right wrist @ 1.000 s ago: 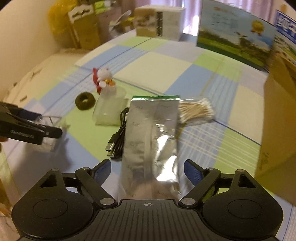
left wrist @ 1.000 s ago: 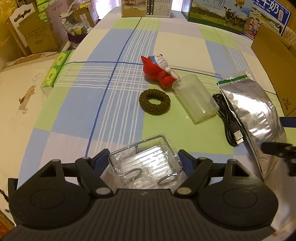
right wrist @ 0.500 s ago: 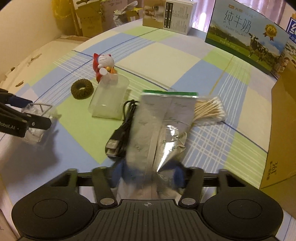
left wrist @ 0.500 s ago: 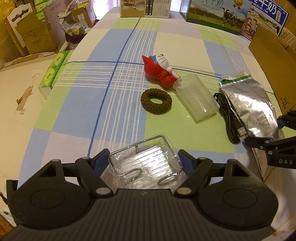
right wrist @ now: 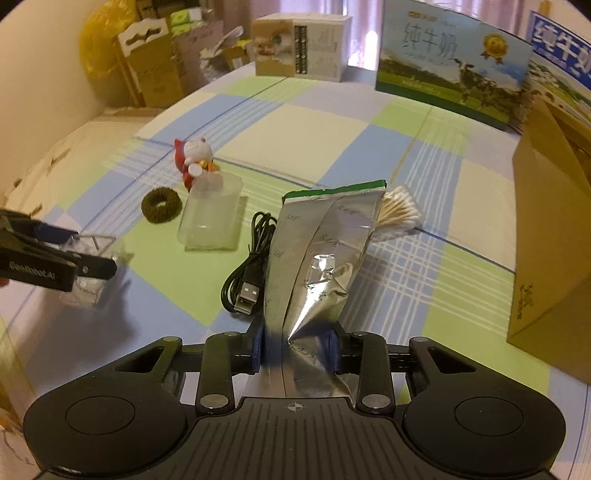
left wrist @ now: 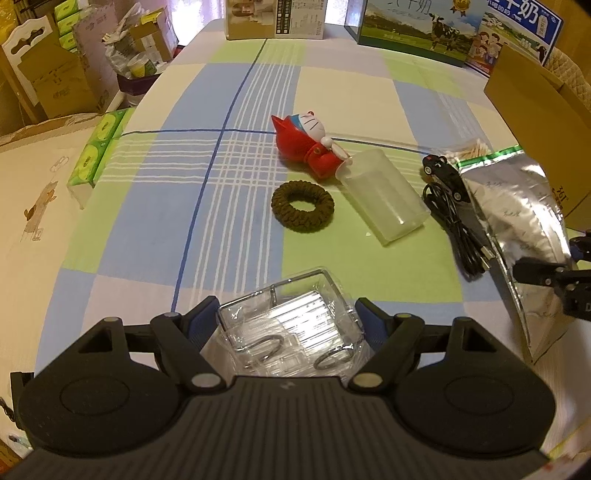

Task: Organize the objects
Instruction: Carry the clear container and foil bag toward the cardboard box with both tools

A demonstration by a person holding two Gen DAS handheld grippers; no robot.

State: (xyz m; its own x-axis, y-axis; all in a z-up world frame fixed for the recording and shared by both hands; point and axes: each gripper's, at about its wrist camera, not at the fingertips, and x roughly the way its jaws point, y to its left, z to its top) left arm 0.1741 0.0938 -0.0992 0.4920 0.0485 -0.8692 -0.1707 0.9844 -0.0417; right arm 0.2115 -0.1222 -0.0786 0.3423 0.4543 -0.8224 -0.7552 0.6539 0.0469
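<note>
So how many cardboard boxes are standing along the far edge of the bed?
3: a beige box far left, a cow-picture milk box centre, a blue one right. Others may be hidden.

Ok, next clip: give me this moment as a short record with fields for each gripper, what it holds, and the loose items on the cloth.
left gripper: around a clear plastic box, pads at its sides
right gripper: shut on the silver foil pouch, near end creased, far end raised
loose items: red cat figure, brown hair tie, frosted cup on its side, black USB cable, cotton swabs, small black toy car
surface: checked cloth
nearby: cardboard box at right
</note>
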